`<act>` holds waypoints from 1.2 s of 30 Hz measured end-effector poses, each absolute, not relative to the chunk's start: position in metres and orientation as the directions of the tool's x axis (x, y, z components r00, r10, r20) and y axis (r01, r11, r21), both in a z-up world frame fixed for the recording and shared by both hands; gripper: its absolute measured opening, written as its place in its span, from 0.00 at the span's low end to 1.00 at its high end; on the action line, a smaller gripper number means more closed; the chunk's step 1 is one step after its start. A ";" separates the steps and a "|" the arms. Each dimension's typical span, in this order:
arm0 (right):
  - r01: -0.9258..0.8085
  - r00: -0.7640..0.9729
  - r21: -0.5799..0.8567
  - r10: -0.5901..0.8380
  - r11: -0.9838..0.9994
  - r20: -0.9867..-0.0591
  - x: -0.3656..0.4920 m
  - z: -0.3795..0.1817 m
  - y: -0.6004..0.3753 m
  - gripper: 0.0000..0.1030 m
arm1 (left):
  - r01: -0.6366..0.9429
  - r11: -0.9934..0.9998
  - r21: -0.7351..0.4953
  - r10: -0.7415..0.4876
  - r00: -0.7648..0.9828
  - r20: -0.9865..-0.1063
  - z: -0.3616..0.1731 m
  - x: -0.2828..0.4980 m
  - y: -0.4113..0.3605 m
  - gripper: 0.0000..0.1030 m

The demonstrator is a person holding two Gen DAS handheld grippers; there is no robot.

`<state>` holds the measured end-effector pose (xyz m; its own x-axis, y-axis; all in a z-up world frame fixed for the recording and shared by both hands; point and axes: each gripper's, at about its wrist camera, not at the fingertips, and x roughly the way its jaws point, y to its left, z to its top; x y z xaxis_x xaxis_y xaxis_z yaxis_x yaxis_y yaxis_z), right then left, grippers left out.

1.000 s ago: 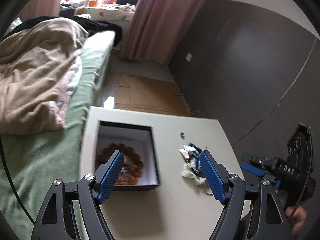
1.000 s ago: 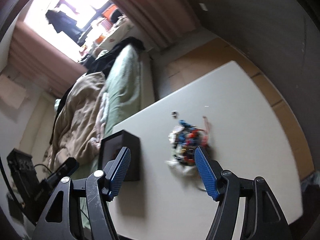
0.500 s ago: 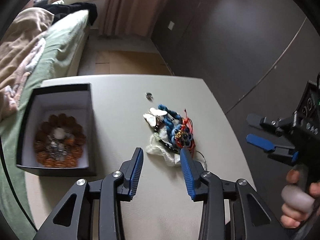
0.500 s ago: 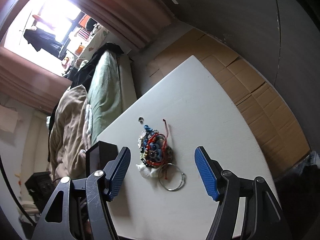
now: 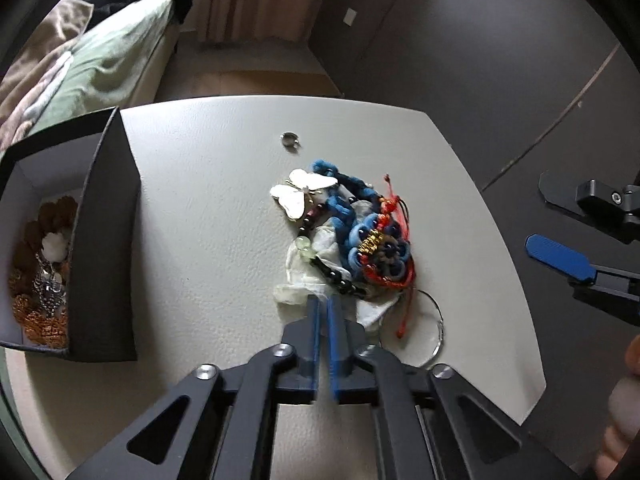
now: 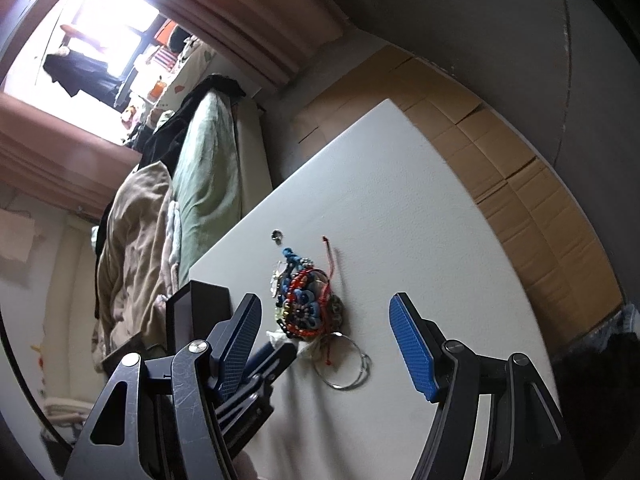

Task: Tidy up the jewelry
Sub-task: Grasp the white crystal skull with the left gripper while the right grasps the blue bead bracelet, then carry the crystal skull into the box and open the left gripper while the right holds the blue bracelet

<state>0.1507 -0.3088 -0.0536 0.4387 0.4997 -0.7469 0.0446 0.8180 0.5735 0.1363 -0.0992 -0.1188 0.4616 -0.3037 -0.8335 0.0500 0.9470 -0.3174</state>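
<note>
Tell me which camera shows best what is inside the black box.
The left wrist view: the black box opens toward it, showing brown beads and a chain inside. The right wrist view shows only its dark outer walls, behind the right tool.

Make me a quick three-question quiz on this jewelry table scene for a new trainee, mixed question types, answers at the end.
1. True or false: the left hand-held gripper is wide open above the tangled pile of blue, red and beaded jewelry.
2. Multiple choice: the small silver ring lies A) inside the black square box with white lining, B) alone on the white tabletop beyond the pile, C) on the thin wire hoop.
3. Fill in: the right hand-held gripper has its jaws ____.

Key: 1 false, its fingers are nearly together at the pile's near edge, on the white cloth there. 2 B. 3 open.
</note>
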 end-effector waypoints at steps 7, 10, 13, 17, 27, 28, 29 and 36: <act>0.025 0.445 0.567 0.499 0.823 -0.744 0.160 -0.056 -0.293 0.64 | 0.083 0.918 -0.388 -0.370 0.532 -0.761 -0.087 0.134 -0.083 0.00; 0.022 0.432 0.559 0.496 0.829 -0.753 0.166 -0.061 -0.286 0.58 | 0.104 0.902 -0.420 -0.401 0.562 -0.723 -0.072 0.133 -0.076 0.00; 0.026 0.420 0.551 0.491 0.834 -0.763 0.173 -0.068 -0.278 0.49 | 0.113 0.892 -0.437 -0.416 0.580 -0.700 -0.061 0.133 -0.070 0.00; 0.023 0.395 0.531 0.481 0.847 -0.783 0.179 -0.079 -0.267 0.38 | 0.108 0.884 -0.455 -0.426 0.588 -0.687 -0.055 0.140 -0.062 0.00; 0.015 0.332 0.495 0.462 0.869 -0.822 0.183 -0.095 -0.250 0.33 | 0.089 0.867 -0.491 -0.431 0.629 -0.647 -0.037 0.138 -0.034 0.00; 0.005 0.329 0.498 0.469 0.867 -0.820 0.182 -0.094 -0.246 0.33 | 0.086 0.866 -0.493 -0.429 0.633 -0.644 -0.036 0.136 -0.031 0.00; -0.001 0.325 0.504 0.477 0.864 -0.816 0.181 -0.095 -0.244 0.33 | 0.083 0.865 -0.495 -0.428 0.637 -0.641 -0.034 0.135 -0.029 0.00; 0.003 0.270 0.464 0.446 0.886 -0.853 0.177 -0.109 -0.227 0.33 | 0.077 0.860 -0.504 -0.417 0.675 -0.609 -0.020 0.124 -0.012 0.00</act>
